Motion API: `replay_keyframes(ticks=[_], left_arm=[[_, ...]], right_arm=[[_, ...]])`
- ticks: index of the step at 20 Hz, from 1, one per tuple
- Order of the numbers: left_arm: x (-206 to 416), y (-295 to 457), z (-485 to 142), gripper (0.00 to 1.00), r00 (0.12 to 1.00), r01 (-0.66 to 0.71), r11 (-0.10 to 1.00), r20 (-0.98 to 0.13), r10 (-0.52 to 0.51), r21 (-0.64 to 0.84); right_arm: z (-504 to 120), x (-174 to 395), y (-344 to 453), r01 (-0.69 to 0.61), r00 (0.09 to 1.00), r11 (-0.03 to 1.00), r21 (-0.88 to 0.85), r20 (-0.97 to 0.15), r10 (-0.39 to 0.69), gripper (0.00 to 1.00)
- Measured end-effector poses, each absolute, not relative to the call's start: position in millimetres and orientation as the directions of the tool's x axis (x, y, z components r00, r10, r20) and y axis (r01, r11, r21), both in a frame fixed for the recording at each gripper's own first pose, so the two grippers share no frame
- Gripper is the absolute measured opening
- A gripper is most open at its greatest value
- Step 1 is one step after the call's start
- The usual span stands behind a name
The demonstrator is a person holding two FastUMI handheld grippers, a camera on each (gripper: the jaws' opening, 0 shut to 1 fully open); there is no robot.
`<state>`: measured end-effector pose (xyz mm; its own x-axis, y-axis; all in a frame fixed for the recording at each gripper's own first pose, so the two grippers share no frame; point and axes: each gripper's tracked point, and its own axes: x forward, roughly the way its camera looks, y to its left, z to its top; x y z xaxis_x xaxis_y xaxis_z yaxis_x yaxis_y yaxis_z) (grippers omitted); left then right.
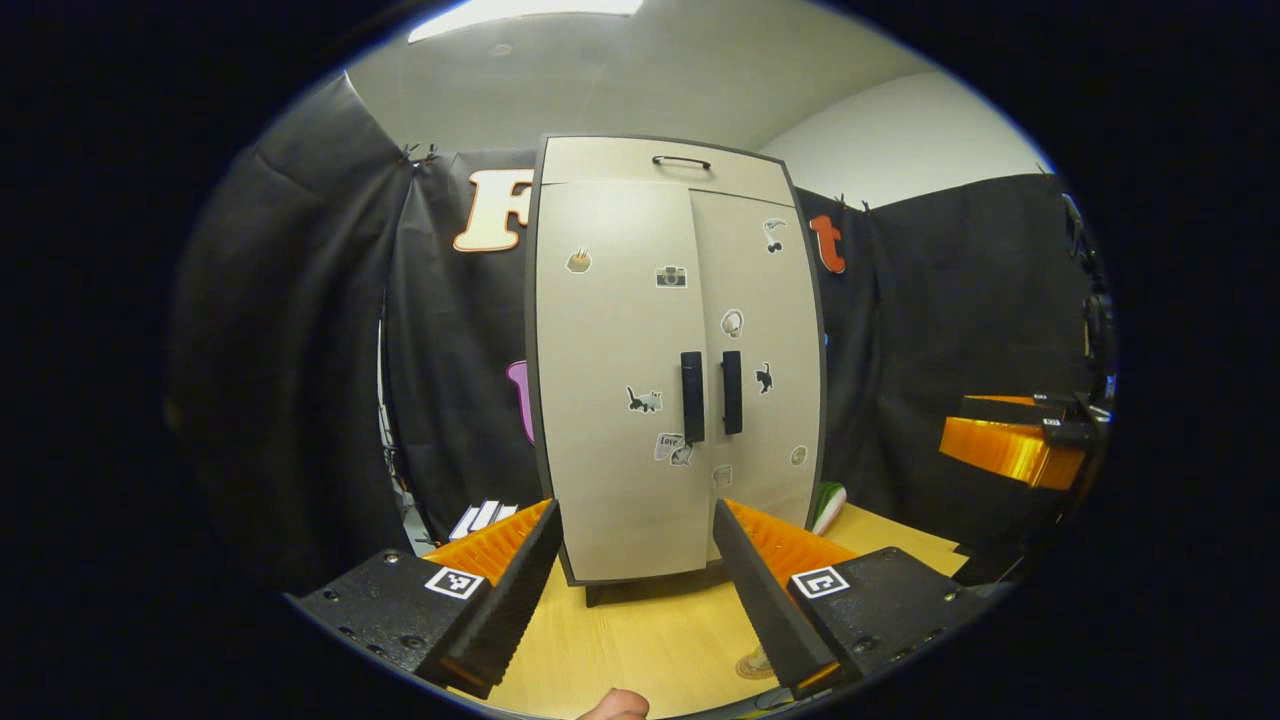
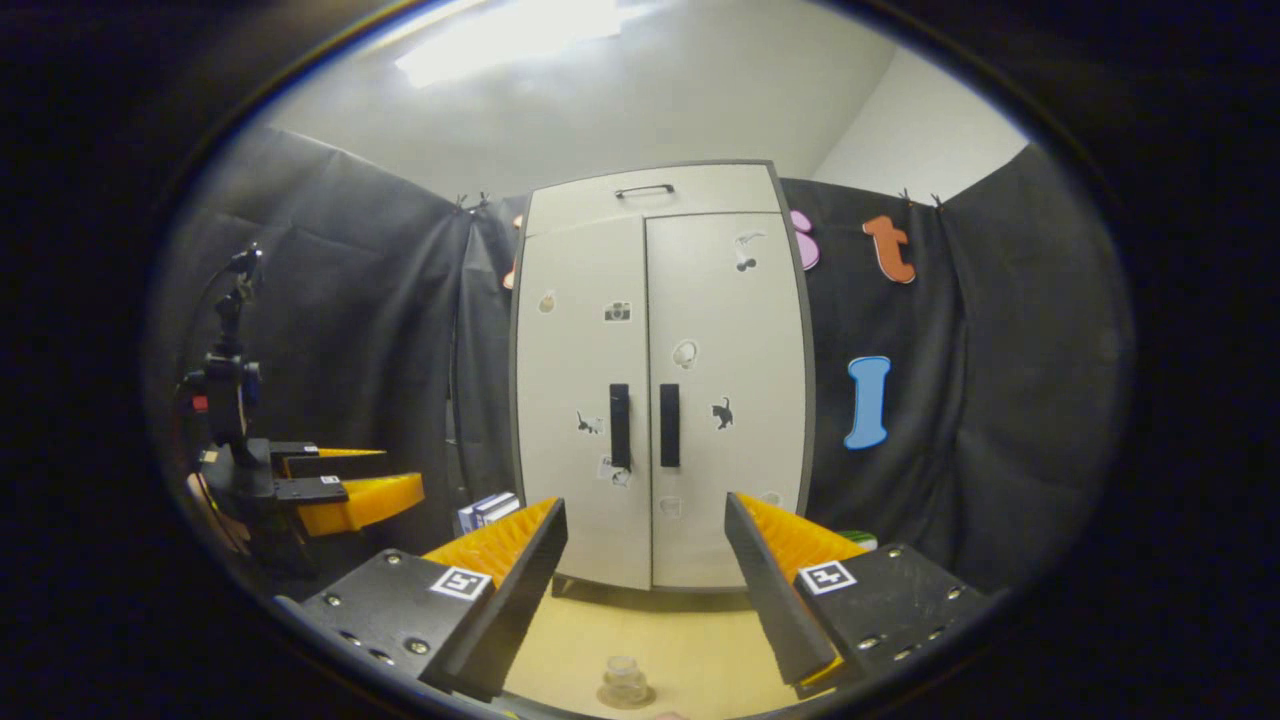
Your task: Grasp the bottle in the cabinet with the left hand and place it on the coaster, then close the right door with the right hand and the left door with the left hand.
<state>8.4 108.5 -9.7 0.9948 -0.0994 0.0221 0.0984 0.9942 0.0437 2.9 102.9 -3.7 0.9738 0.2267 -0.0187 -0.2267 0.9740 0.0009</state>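
Note:
The pale cabinet [image 1: 620,400] stands on the wooden table [image 1: 640,630] with both doors looking shut and its two dark handles [image 1: 712,394] side by side. In the left gripper view my left gripper [image 1: 636,510] is open in front of the cabinet's lower half, with nothing between its fingers. My right gripper [image 2: 645,502] is likewise open and faces the cabinet [image 2: 660,380] from a little farther back. A small clear bottle [image 2: 624,682] stands upright on the table at the bottom edge of the right gripper view. A round coaster [image 1: 752,664] peeks out beside a finger.
A green and white object [image 1: 828,505] lies by the cabinet's right side, and white boxes [image 1: 485,517] sit at its left. The right gripper [image 1: 1010,440] hovers off to the right, and the left one [image 2: 330,490] to the left. A fingertip [image 1: 615,706] shows at the bottom edge.

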Motion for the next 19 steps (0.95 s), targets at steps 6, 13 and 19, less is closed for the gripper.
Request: replay_keyframes(ticks=[6, 13, 19], left_arm=[[10.4, 106.9, -9.5, 0.96, 0.994, 0.109, 0.993, 0.027, -0.11, 0.037], [8.6, 108.9, -23.8, 0.96, 0.995, 0.099, 0.995, -0.009, -0.1, -0.008], [8.7, 110.8, -23.3, 0.96, 0.996, 0.093, 0.996, 0.0, -0.093, -0.018]], right_arm=[[-5.2, -7.0, 107.0, -0.228, 0.974, 0.973, -0.044, -0.024, 0.227, 0.96], [-15.8, -11.7, 114.8, -0.236, 0.971, 0.971, -0.045, -0.05, 0.233, 0.96], [-19.4, -19.9, 118.0, -0.232, 0.972, 0.97, -0.07, -0.034, 0.23, 0.94]])
